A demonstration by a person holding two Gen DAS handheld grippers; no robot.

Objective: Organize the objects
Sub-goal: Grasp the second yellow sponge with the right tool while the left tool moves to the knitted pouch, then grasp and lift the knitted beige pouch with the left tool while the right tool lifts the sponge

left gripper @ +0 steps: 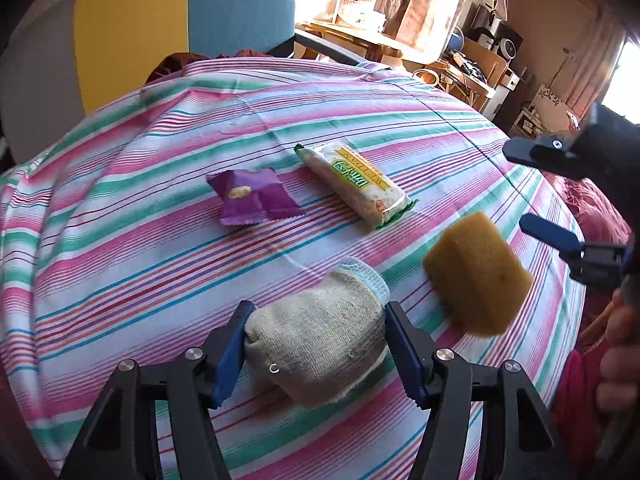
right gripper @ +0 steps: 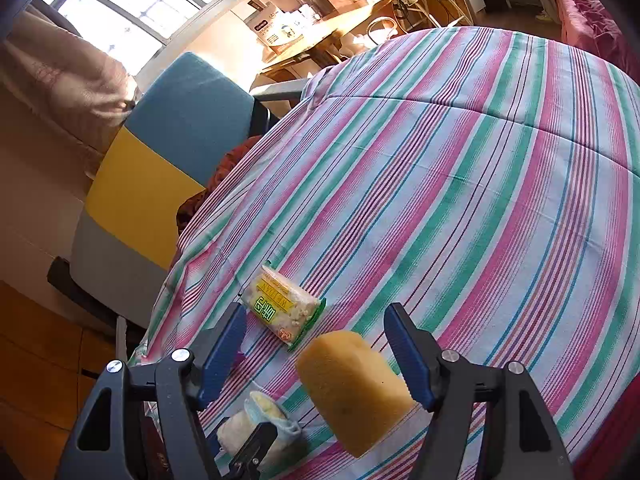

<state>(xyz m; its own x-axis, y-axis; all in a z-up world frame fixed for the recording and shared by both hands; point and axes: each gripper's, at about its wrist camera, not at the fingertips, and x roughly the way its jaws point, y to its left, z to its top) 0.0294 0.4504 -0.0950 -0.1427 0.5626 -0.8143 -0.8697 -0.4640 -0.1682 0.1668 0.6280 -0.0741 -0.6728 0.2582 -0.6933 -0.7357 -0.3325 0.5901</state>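
The left gripper (left gripper: 316, 344) clamps the rolled beige sock (left gripper: 320, 340) on the striped tabletop (left gripper: 160, 264), apparently for regrouping, while the right gripper (right gripper: 316, 352) stands open around the untouched yellow sponge (right gripper: 352, 388), beside 2 snack packets.

Striped-cloth table (left gripper: 120, 264): purple packet (left gripper: 256, 198), snack bar (left gripper: 356, 184), sponge (left gripper: 478, 274), glove (left gripper: 320, 340).

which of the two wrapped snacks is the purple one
The purple snack packet, lying left of the longer green-and-yellow snack bar in the left wrist view; it is shorter and squarish.
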